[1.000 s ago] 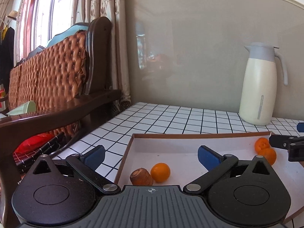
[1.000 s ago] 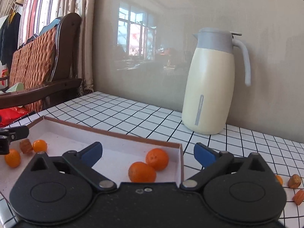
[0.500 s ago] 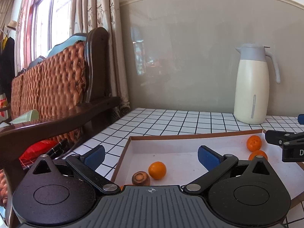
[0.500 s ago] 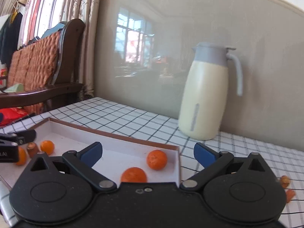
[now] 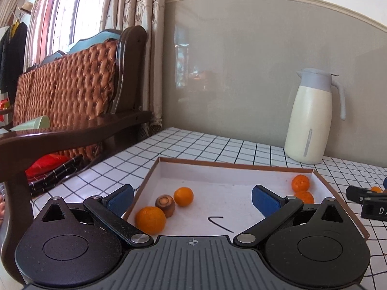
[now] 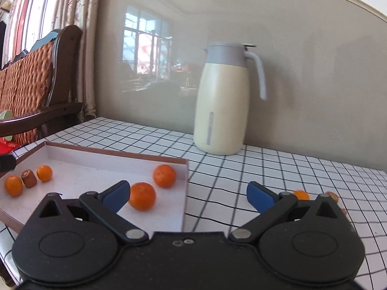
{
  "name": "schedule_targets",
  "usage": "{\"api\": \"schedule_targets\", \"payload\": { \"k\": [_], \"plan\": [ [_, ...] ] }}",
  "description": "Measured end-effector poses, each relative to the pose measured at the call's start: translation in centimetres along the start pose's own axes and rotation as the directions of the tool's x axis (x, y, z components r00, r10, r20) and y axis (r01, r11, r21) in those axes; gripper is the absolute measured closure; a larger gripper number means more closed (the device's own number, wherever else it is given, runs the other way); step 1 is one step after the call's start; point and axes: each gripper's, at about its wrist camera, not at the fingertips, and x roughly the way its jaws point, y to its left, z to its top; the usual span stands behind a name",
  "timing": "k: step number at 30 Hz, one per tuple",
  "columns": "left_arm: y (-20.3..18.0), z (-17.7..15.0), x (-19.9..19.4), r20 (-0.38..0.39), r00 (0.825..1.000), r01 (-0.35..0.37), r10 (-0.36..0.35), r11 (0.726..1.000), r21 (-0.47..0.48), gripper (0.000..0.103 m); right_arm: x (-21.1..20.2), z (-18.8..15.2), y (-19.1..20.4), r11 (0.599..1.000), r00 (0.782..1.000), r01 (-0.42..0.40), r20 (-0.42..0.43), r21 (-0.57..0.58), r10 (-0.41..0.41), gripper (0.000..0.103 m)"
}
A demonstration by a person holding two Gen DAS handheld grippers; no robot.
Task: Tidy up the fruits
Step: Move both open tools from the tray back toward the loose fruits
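A shallow white box with a brown rim lies on the checked table. At its left end lie two small oranges and a brown fruit; two more oranges lie at its right end. My left gripper hangs open over the box, holding nothing. My right gripper is open above the box's right rim. On the table to the right lie a small orange and brown fruits, partly hidden by the right gripper's body.
A cream jug with a grey lid stands by the back wall. A wooden bench with a woven back runs along the table's left side. A short black mark lies on the box floor.
Both grippers have pulled back and up, so more of the box shows. The right gripper has swung right, bringing the loose fruits on the table closer. Both stayed open.
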Motion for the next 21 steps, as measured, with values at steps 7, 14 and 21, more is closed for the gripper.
{"api": "schedule_targets", "payload": {
  "k": [7,14,21],
  "plan": [
    [-3.3,-1.2,-1.7,0.016,0.995,0.099,-0.1,0.993,0.062,0.0,-2.9,-1.4,-2.6,0.998,0.998,0.058,0.031,0.001,-0.058,0.006],
    [-8.5,-2.0,-3.2,0.011,0.974,0.222,-0.226,0.966,0.132,0.0,-5.2,-2.3,-5.9,0.993,0.992,0.115,0.045,0.021,-0.116,0.016],
    [-13.6,-2.3,-4.0,0.018,0.952,0.296,-0.305,0.936,0.193,0.0,-6.4,-3.4,-9.8,0.98,0.98,0.198,0.025,0.03,-0.199,0.027]
  ]
}}
